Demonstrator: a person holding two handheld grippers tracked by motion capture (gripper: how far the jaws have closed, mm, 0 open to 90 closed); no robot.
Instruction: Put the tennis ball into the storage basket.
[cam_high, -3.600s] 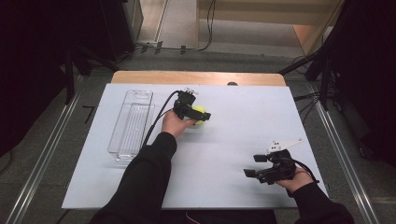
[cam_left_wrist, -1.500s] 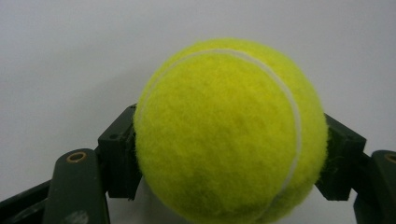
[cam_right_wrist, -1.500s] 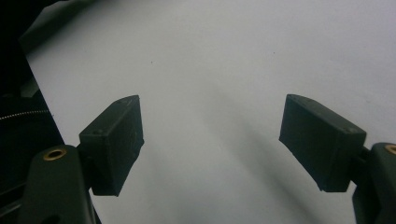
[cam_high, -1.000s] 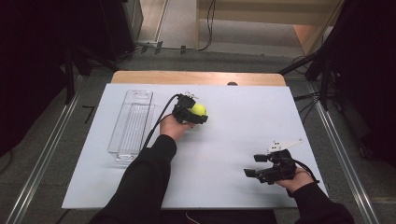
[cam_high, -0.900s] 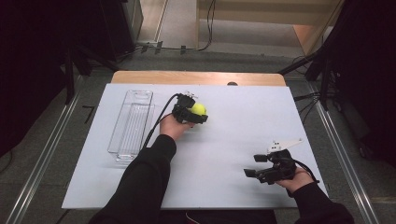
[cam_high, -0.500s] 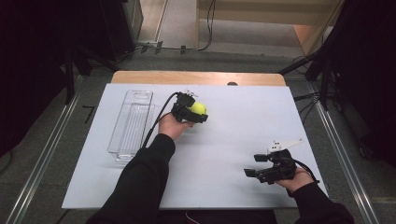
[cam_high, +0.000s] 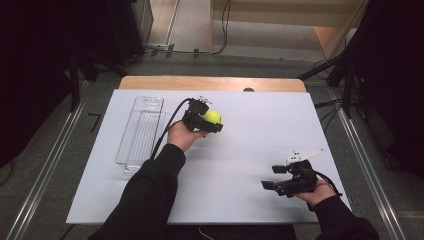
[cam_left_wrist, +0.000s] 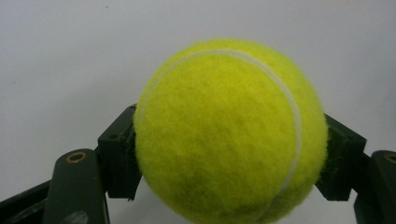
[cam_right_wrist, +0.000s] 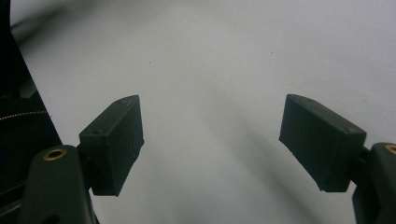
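Left gripper view: tennis ball (cam_left_wrist: 231, 133) between left gripper (cam_left_wrist: 231, 154) pads, seam near-vertical

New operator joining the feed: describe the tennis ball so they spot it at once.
Find the white table, then the clear plastic tray on its left side. Right of it, the left gripper clamps the tennis ball, the one bright yellow thing.

Yellow tennis ball (cam_left_wrist: 231, 133) between the left tool's (cam_left_wrist: 231, 158) jaws (white seam visible)

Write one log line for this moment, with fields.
left gripper: shut on yellow felt tennis ball | right gripper: open, nothing held | clear plastic tray: left of ball
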